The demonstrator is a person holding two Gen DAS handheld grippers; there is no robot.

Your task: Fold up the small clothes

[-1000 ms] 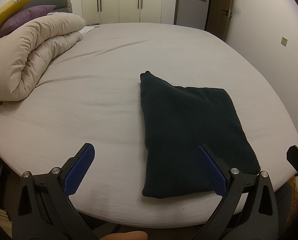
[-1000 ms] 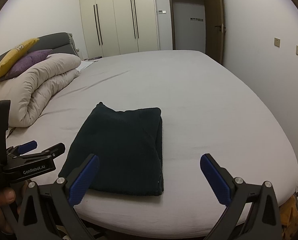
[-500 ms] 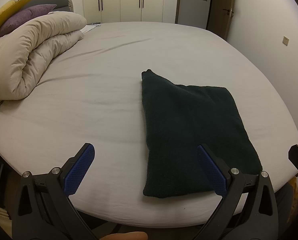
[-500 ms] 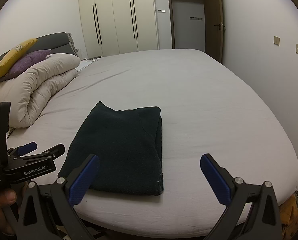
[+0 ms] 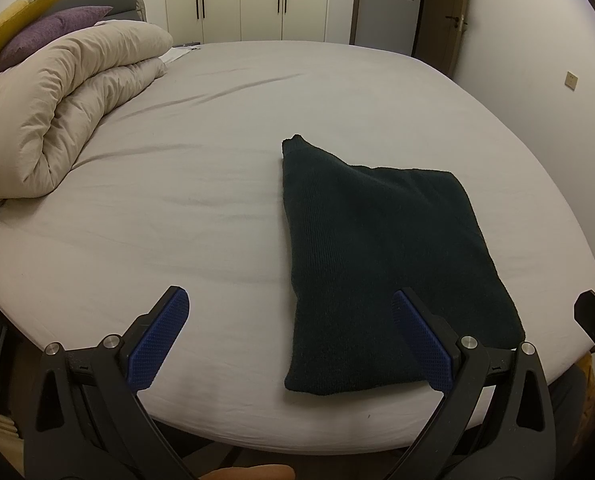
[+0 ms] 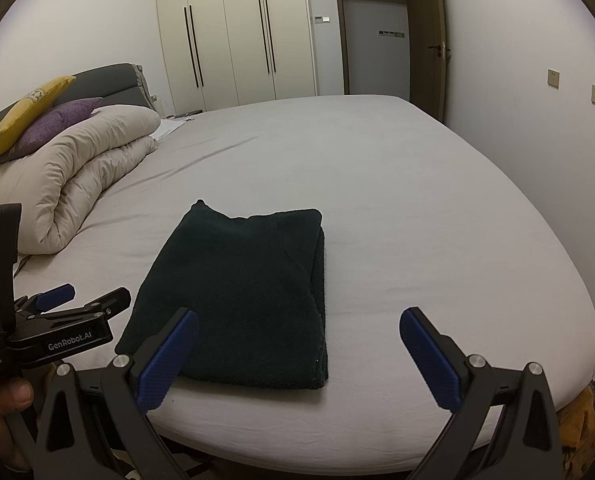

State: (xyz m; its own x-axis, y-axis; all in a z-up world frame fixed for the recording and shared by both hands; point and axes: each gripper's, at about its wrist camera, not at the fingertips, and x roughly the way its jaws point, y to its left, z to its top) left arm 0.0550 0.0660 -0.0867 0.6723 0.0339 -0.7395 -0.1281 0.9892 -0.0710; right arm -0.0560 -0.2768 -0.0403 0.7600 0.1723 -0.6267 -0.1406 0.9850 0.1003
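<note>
Folded dark garment near the bed's front edge, both grippers empty and held back.

I see the bed (image 5: 217,208) carrying a rolled duvet (image 5: 57,100) at its far left side and the dark garment (image 5: 377,260), folded into a thick rectangle, close to the front edge, right of centre. My left gripper (image 5: 289,340) and right gripper (image 6: 297,356) both hang off that front edge, fingers spread wide, holding nothing. My worry: pinching only the top layer would peel the fold open, and a drag toward me could slide the garment off the front edge.
</note>
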